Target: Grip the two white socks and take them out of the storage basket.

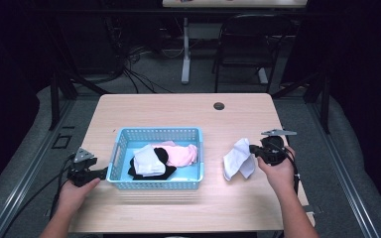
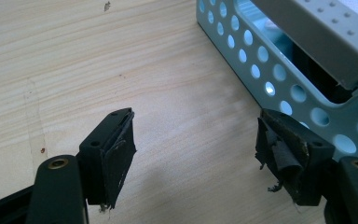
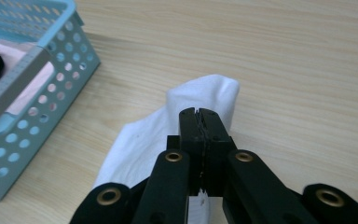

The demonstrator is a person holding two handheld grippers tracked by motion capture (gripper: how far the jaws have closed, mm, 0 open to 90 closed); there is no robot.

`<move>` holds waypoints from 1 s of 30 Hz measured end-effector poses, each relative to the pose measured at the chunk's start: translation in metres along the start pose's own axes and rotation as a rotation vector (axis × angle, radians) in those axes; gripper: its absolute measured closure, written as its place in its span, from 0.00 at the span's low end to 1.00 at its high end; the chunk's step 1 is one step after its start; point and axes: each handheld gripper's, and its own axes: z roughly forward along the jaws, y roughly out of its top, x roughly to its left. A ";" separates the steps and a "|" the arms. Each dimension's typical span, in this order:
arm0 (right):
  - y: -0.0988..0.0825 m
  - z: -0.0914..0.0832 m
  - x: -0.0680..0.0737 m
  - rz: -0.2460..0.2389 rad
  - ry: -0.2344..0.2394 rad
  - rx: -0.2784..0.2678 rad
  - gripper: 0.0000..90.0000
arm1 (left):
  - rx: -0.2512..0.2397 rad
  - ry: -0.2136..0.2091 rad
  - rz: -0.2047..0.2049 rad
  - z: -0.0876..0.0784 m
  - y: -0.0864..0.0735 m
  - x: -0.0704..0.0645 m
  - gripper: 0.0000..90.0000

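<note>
A white sock [image 1: 238, 159] [image 3: 144, 135] droops from my right gripper [image 1: 252, 148] [image 3: 199, 114], whose jaws are pressed together on its upper edge. The sock's lower part spreads over the wooden table [image 1: 178, 111], to the right of a light blue perforated basket [image 1: 156, 133] [image 3: 42, 70]. Inside the basket lie a white sock [image 1: 148, 161], a pink one [image 1: 181, 153] and a black one [image 1: 161, 171]. My left gripper [image 1: 101, 173] [image 2: 196, 140] rests low at the basket's [image 2: 279, 79] left wall, open, with bare table between its jaws.
A round cable hole [image 1: 219, 106] sits near the table's far edge. A black chair [image 1: 248, 47] and a desk leg [image 1: 185, 49] stand on the floor beyond. Cables trail from both grippers off the table's front corners.
</note>
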 end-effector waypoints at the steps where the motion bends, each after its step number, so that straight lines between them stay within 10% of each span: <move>1: -0.002 0.000 -0.003 0.004 -0.006 -0.004 0.99 | 0.000 0.001 0.004 0.000 0.000 0.000 0.31; 14: 0.000 -0.003 -0.001 -0.022 -0.073 -0.006 0.86 | -0.002 0.001 -0.001 0.000 0.000 0.000 0.31; 30: 0.030 0.016 0.071 -0.184 0.096 -0.008 0.84 | -0.001 -0.003 -0.003 0.000 0.000 0.000 0.31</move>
